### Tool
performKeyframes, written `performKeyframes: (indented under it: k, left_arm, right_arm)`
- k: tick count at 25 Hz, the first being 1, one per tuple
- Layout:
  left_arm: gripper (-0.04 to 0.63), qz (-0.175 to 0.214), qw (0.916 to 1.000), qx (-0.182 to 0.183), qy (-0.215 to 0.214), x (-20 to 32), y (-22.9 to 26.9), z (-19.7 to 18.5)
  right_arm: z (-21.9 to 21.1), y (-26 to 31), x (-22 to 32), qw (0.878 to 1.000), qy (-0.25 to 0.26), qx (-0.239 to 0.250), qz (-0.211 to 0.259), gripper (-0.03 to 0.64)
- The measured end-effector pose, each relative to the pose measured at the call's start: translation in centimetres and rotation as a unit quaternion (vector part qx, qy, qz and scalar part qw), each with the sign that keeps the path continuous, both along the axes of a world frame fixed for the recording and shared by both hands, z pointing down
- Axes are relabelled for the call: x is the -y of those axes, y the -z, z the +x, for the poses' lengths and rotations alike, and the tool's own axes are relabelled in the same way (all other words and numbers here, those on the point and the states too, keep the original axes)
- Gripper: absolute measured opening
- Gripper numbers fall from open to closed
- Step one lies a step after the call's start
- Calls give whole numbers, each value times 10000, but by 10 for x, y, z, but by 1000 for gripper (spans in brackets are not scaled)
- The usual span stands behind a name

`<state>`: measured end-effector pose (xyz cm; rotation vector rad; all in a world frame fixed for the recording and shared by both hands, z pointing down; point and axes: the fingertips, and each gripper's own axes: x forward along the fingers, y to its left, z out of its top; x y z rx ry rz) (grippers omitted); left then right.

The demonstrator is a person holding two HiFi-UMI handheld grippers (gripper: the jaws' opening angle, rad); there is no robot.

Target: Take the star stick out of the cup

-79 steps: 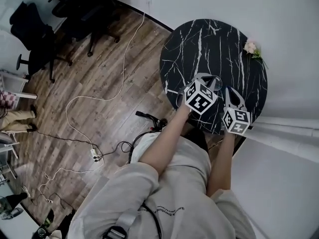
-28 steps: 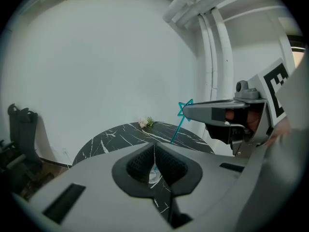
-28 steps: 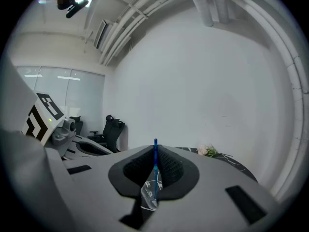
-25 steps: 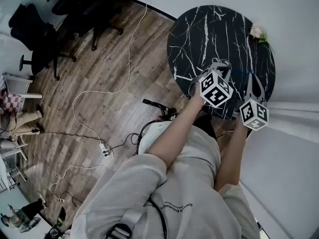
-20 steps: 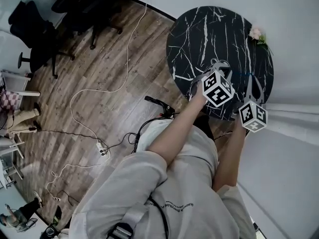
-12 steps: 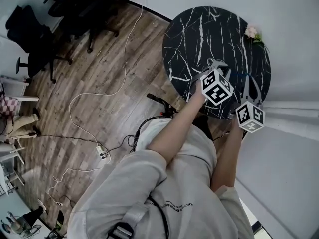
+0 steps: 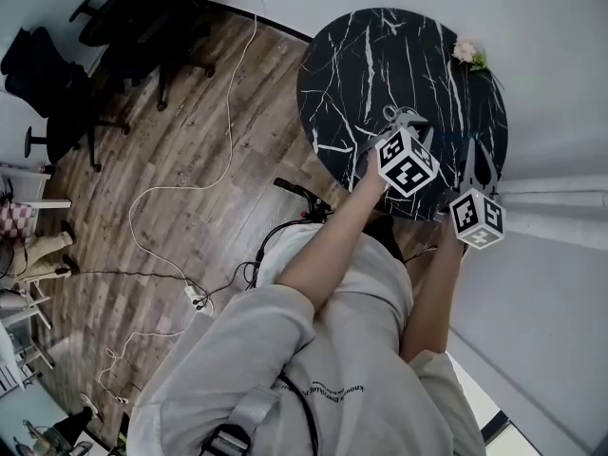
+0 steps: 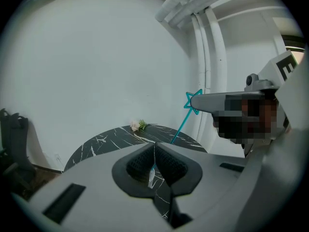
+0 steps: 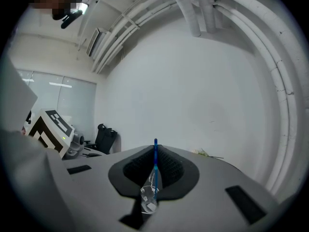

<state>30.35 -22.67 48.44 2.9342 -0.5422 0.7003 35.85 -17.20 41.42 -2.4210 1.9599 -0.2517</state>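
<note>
The teal star stick (image 8: 179, 128) slants up to its star (image 8: 192, 102), which sits right at the tip of my right gripper (image 8: 208, 102). In the right gripper view the right gripper (image 9: 155, 151) is shut on the blue stick (image 9: 155, 164). The clear cup (image 9: 148, 198) shows below it, through the gap. The stick's lower end overlaps the cup, and I cannot tell whether it is still inside. My left gripper (image 8: 154, 146) is shut on a thin clear strip, the cup's wall (image 8: 151, 174). Both grippers (image 7: 399, 118) (image 7: 472, 152) hover over the near right part of the black marble table (image 7: 361, 65).
A small pink flower (image 7: 465, 52) lies at the table's far right edge, also seen in the left gripper view as a flower (image 8: 138, 125). White walls and pipes stand close behind the table. Office chairs (image 7: 85, 55) and cables (image 7: 180, 188) are on the wooden floor to the left.
Both grippers keep their grips. The right gripper has shifted a little against the table; the left one holds its place. The head camera's view has drifted slightly.
</note>
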Motion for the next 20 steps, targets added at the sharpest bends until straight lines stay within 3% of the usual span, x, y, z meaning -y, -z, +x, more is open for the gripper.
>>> performKeyframes:
  k: [15, 20]
  left_arm:
    - [25, 26, 9997, 73, -229, -22, -7, 10]
    - [25, -79, 9993, 87, -345, -33, -16, 21]
  right_arm:
    - [22, 2, -28, 9987, -383, 226, 231, 43]
    - [37, -4, -41, 9985, -511, 156, 80, 44]
